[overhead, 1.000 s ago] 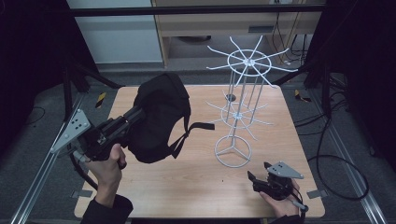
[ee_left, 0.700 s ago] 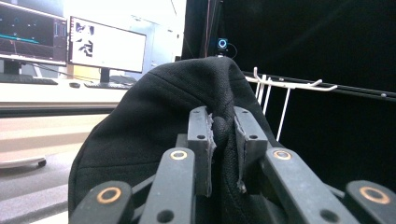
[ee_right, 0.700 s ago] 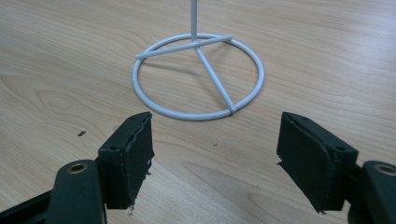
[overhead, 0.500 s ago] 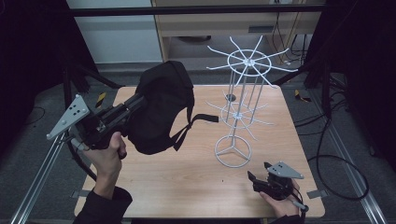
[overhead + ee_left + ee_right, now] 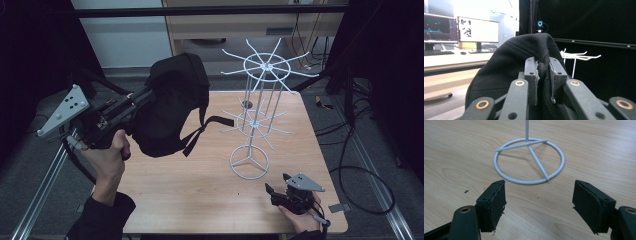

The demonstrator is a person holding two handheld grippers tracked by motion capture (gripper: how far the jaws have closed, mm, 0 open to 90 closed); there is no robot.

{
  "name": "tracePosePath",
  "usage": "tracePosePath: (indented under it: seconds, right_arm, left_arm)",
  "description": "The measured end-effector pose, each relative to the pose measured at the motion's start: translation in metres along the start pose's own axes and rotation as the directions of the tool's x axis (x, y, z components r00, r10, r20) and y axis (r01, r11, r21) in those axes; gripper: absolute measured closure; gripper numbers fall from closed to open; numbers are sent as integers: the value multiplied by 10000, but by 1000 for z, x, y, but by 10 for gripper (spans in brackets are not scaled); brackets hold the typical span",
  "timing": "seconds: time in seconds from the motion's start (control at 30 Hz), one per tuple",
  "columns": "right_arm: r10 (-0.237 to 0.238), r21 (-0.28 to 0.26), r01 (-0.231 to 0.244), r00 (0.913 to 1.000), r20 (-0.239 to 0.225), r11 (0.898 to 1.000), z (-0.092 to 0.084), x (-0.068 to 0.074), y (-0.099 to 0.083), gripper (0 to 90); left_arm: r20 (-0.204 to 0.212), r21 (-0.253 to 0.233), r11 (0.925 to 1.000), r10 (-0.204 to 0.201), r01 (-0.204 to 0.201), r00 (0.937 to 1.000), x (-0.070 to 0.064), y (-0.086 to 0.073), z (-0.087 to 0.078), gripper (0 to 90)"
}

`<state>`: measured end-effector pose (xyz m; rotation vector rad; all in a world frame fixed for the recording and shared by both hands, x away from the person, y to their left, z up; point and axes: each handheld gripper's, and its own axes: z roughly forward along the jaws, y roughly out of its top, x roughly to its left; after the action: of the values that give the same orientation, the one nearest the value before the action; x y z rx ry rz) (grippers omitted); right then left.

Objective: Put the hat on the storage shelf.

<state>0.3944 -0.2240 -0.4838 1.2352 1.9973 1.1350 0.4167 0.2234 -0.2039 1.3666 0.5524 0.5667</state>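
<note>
Lifting the bag [image 5: 172, 105], the left tongs [image 5: 543, 72] pinch it; next, hook it on the rack [image 5: 265, 67]. Right tongs [image 5: 539, 203] sit spread.

A black bag [image 5: 172, 107] is held up off the table, a fold of its fabric pinched, its straps [image 5: 202, 131] dangling beside the white rack [image 5: 255, 120].

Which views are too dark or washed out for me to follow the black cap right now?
High view: dim, and the black cap merges with the left tongs, though the white rack stands out. Left gripper view: the room at upper left is washed out bright, the right side nearly black, the cap's fabric sharp. Right gripper view: evenly lit, the table grain crisp.
</note>
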Motion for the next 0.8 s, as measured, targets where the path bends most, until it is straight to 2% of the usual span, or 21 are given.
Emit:
tracePosePath:
  seconds: [0.27,0.5,0.8]
  right_arm:
    - [-42,5,42,10000,10,10000,0,0,0,268]
    - [-88,19,88,10000,7,10000,1,0,0,268]
    - [-77,16,77,10000,-14,10000,1,0,0,266]
  left_arm:
    - [263,-228,9996,-144,150,9996,-3,9,9,787]
    - [444,-329,9995,-5,20,9990,-9,16,18,787]
    - [724,-44,9999,150,-147,9973,-17,15,39,787]
